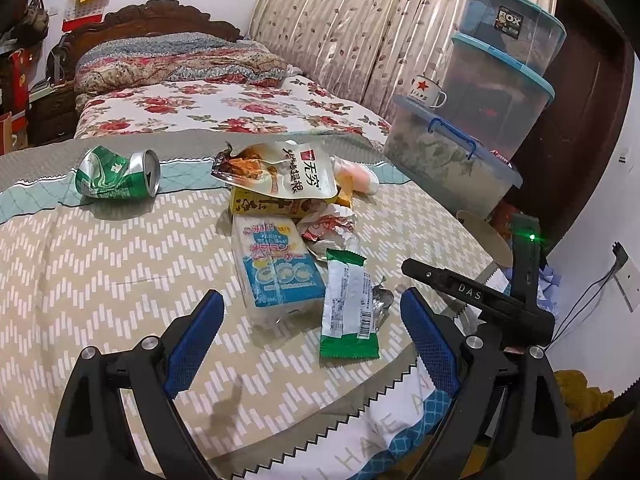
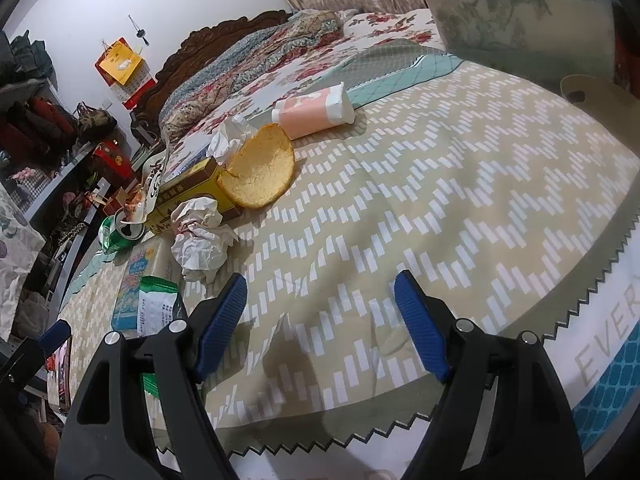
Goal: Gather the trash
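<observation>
Bedroom scene w/ round table (image 1: 100, 248) in foreground, covered by beige zigzag-print cloth; bed w/ floral bedding (image 1: 224, 108) lying beyond it, leaf-print curtain (image 1: 360, 28) hanging at far right. Stacked clear storage boxes (image 1: 500, 80) standing at far right edge of table, w/ enamel mug (image 1: 426, 92) sitting on lowest lid.

Left wrist view: left gripper (image 1: 312, 322) hovering over near part of table, jaws standing wide apart & holding nothing. Green-white wrapper (image 1: 350, 306) lying flat between the blue pads, nearer the right one. Blue-white snack pack (image 1: 276, 264) lying just left of it, touching. Farther off, yellow carton (image 1: 272, 204) lying under a torn white pouch (image 1: 280, 172); crumpled paper (image 1: 332, 226) sitting to right of carton. Crushed green can (image 1: 118, 176) lying on its side at far left, well apart from the pile.

Right wrist view: right gripper (image 2: 320, 318) hovering over bare cloth, jaws likewise wide open, empty. Trash pile showing to its left: crumpled paper, yellow carton, an orange peel half (image 2: 260, 168) leaning on carton, pink tube (image 2: 316, 114) lying on its side farther back. Right gripper's black body also showing at right edge of left view.
</observation>
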